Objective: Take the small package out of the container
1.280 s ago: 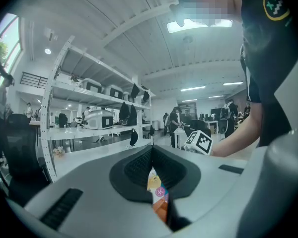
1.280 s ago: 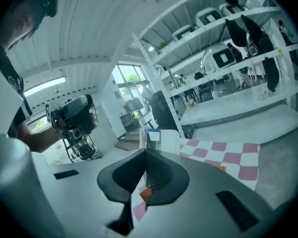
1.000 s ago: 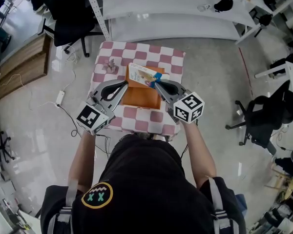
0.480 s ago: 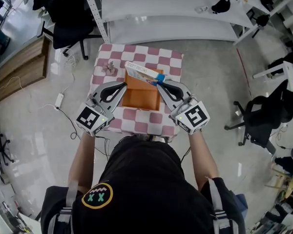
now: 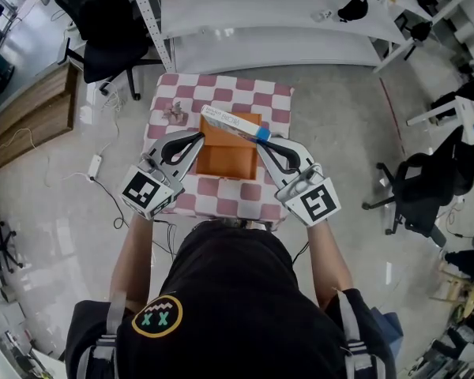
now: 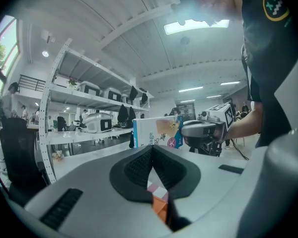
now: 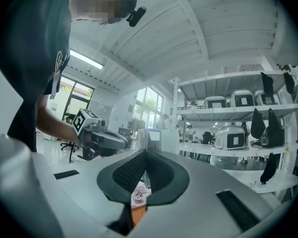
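The small package (image 5: 231,122), a slim white box with a blue end, is clamped by that blue end in the right claw (image 5: 264,139). We see its jaws closed tight on the box in the right gripper view, where it stands edge-on just past the tips. From the head view the package lies slantwise over the far edge of the container (image 5: 225,155), its free end pointing up and to the left. It looks raised out of the container, though we cannot tell how far it clears the rim. In the left gripper view its printed long face is turned toward us, with the right claw beside it.

The container is an open orange box, and we see nothing lying on its bare floor. It sits in the middle of a small desk (image 5: 221,198) covered with a pink and white checked cloth.

The left claw (image 5: 199,138) has its jaws together, with the tips at the near left corner of the container. We cannot tell whether they pinch its wall.

A small crumpled item (image 5: 174,113) lies on the cloth to the left of the container, apart from it.

Beyond the desk stand white shelving (image 5: 261,22) and a black office chair (image 5: 110,46) on the pale floor (image 5: 332,148).
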Demonstrator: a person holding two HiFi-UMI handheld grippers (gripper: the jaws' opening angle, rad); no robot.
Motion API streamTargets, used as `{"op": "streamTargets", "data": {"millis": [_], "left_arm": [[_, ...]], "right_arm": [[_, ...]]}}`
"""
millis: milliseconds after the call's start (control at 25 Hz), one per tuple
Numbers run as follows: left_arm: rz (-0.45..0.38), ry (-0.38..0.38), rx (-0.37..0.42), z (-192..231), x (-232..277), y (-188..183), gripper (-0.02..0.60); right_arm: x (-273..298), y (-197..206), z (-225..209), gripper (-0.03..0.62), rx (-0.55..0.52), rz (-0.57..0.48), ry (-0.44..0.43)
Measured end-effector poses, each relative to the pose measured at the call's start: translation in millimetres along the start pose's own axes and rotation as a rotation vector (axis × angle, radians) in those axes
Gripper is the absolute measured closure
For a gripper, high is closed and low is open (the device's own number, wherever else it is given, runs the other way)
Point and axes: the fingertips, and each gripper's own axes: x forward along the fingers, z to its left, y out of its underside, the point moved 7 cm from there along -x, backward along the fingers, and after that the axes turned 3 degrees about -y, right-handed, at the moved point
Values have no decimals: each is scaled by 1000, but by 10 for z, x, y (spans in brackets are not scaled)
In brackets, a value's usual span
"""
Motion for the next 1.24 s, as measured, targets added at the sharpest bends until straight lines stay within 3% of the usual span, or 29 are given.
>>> {"op": "streamTargets", "data": {"millis": [1240], "left_arm": [[1,2,11,12,102,-46,565]], "right_arm": [[-24,32,-49,574,-16,-5,0]]}}
